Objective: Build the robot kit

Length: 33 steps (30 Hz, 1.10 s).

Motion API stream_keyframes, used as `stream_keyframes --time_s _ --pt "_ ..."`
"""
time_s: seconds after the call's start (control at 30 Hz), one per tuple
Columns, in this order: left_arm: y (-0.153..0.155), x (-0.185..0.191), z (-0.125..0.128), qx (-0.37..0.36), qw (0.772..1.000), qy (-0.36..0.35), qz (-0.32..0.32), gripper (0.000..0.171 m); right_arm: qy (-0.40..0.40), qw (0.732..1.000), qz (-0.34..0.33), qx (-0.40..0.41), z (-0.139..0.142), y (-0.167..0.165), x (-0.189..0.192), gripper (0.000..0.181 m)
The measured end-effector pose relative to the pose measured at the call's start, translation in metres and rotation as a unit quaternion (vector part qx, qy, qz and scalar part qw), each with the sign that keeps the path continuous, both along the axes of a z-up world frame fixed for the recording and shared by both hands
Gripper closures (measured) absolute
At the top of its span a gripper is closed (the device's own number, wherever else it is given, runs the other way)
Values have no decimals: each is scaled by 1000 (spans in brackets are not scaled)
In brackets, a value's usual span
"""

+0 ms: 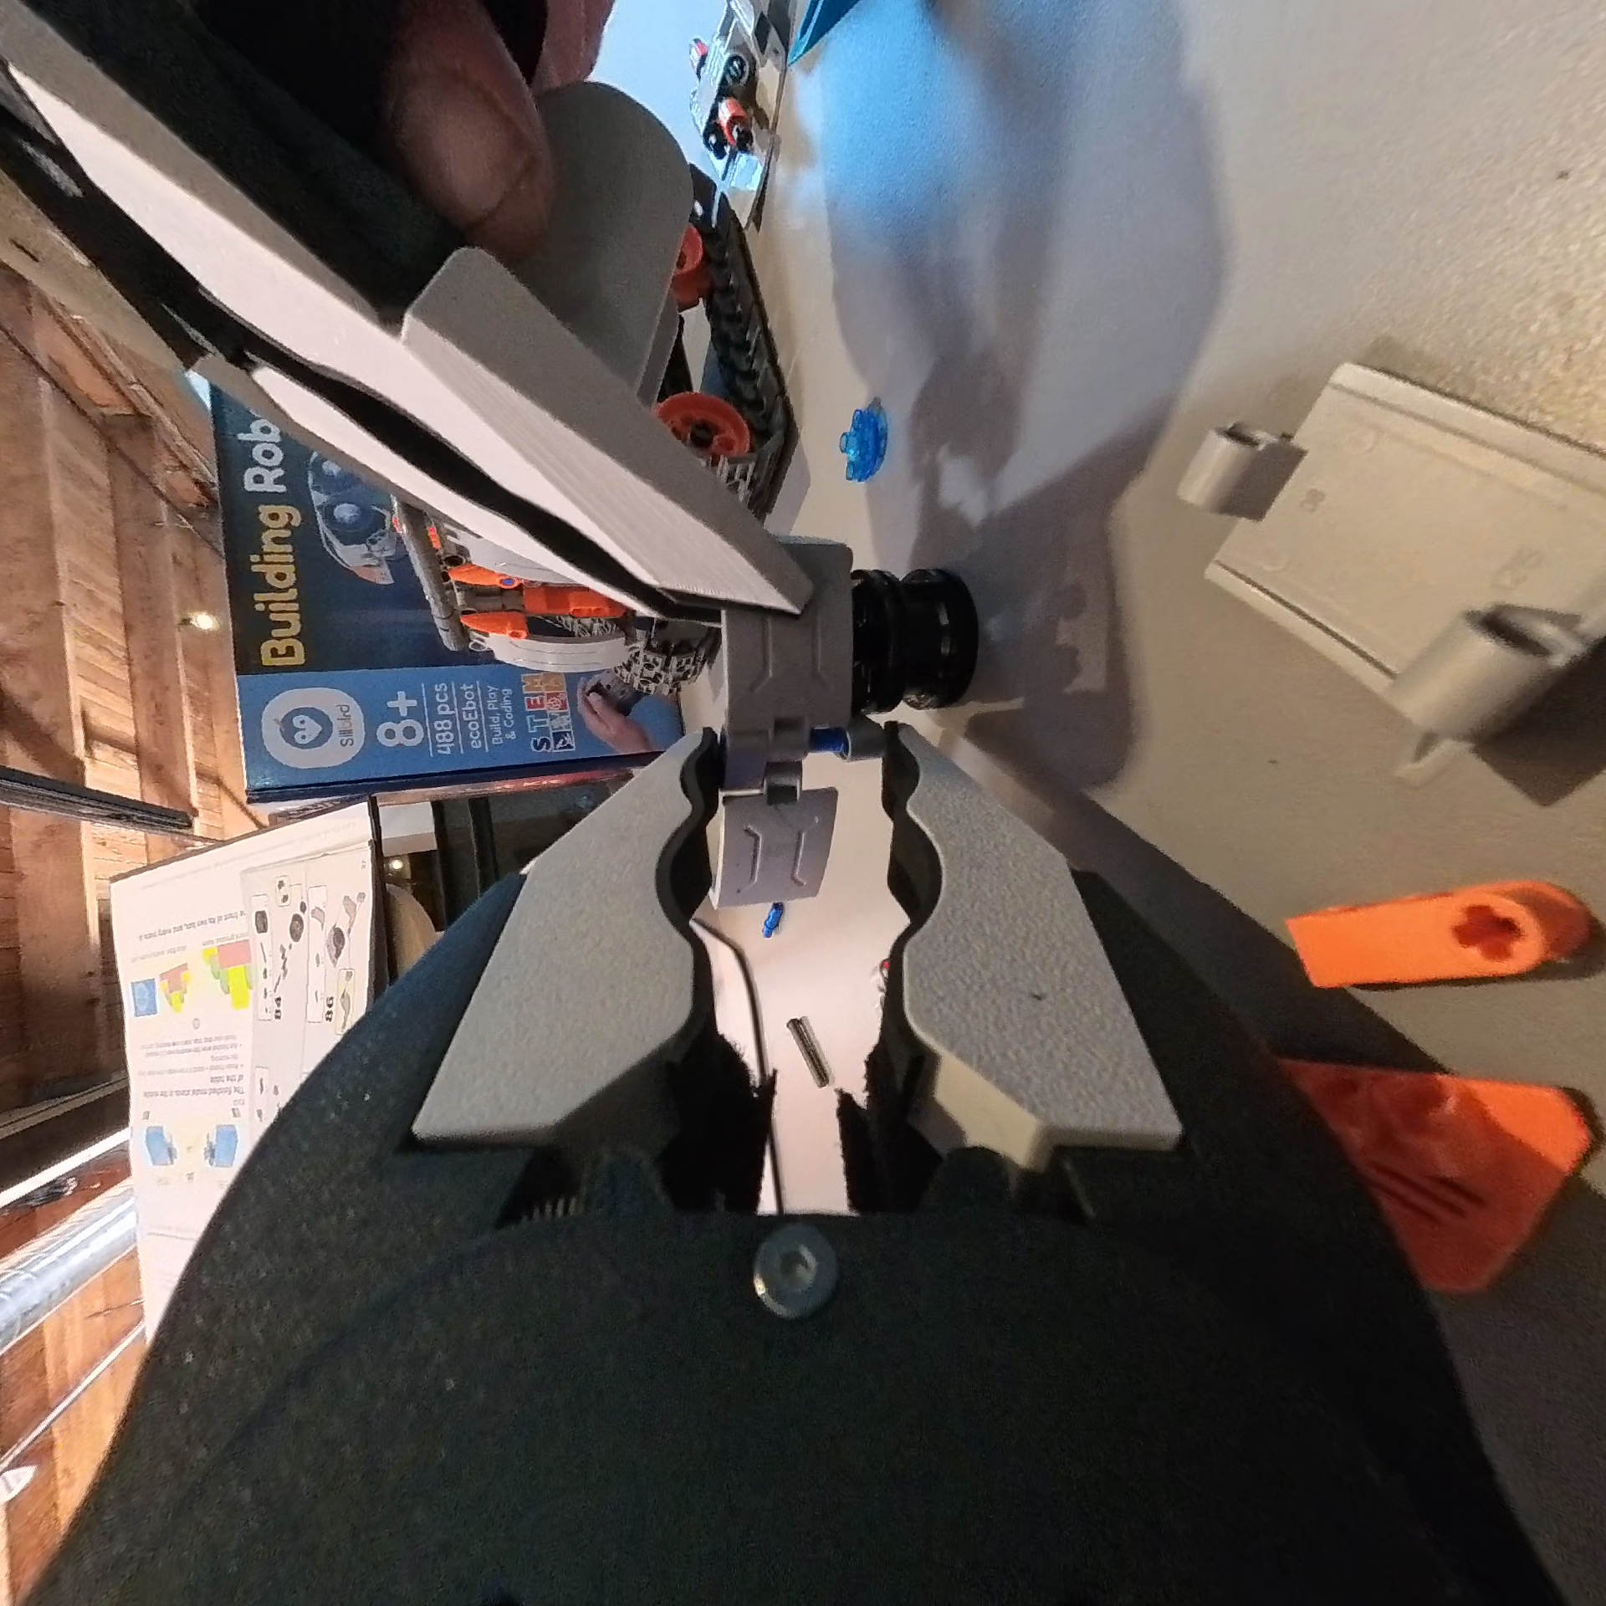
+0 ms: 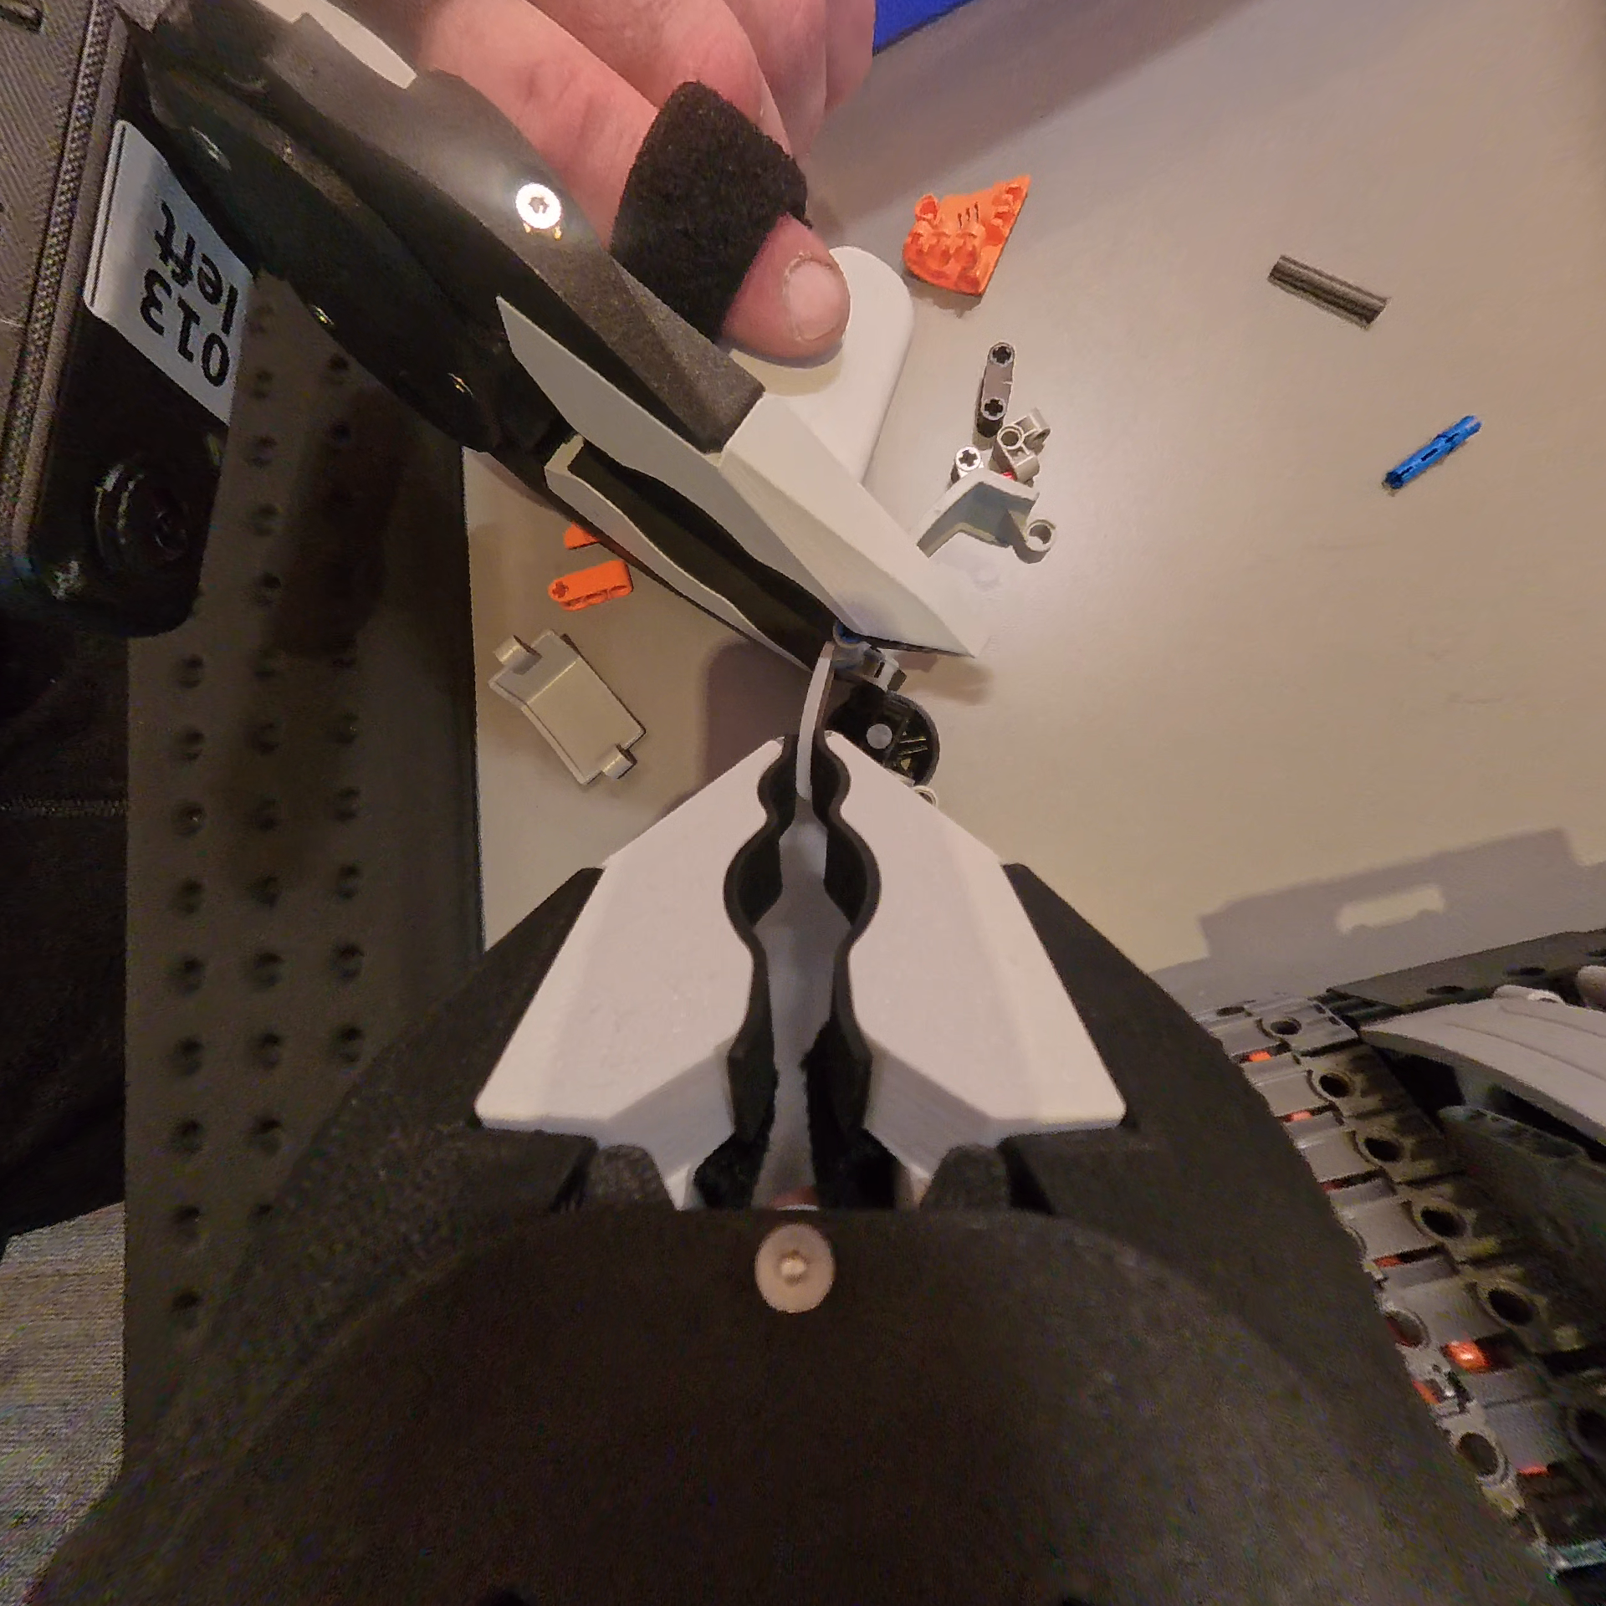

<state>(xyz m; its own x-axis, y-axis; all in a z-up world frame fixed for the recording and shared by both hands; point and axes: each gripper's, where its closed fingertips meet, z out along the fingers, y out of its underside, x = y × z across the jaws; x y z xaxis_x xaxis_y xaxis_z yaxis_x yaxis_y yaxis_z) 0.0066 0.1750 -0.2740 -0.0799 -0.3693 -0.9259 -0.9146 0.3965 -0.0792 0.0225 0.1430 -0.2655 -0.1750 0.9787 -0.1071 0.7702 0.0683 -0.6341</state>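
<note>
We record one grey panel assembly, held above the white table between the two grippers. It consists of two curved matte plastic panels, a small blue pin and a ribbed black wheel hub. The left gripper has its fingers part-way apart, and the tips bear on either side of the assembly's pinned end. The right gripper has its fingers drawn close together, pinching the thin edge of one panel. Its wavy black pads sit inside white wedge-shaped fingers. On the table near by we count one loose grey panel with two hinge lugs. There are also two orange beams, one orange studded wedge plate and one dark ridged axle. One loose blue pin and a small cluster of grey connectors lie farther off. One translucent blue round piece lies beside a tracked model with linked grey treads. Beyond stand one blue box and one printed sheet.
</note>
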Motion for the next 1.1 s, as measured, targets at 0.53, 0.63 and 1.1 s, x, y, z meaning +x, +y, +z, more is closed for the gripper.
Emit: stream_keyframes --time_s 0.53,0.63,1.1 --pt "0 3 1 16 1000 7 -8 138 -41 999 -16 -12 0 0 1 181" --pt "0 3 1 13 1000 7 -8 139 -50 999 -14 -8 0 0 1 181" --pt "-2 6 0 6 1000 23 2 140 -90 996 1 26 -1 -1 6 181"
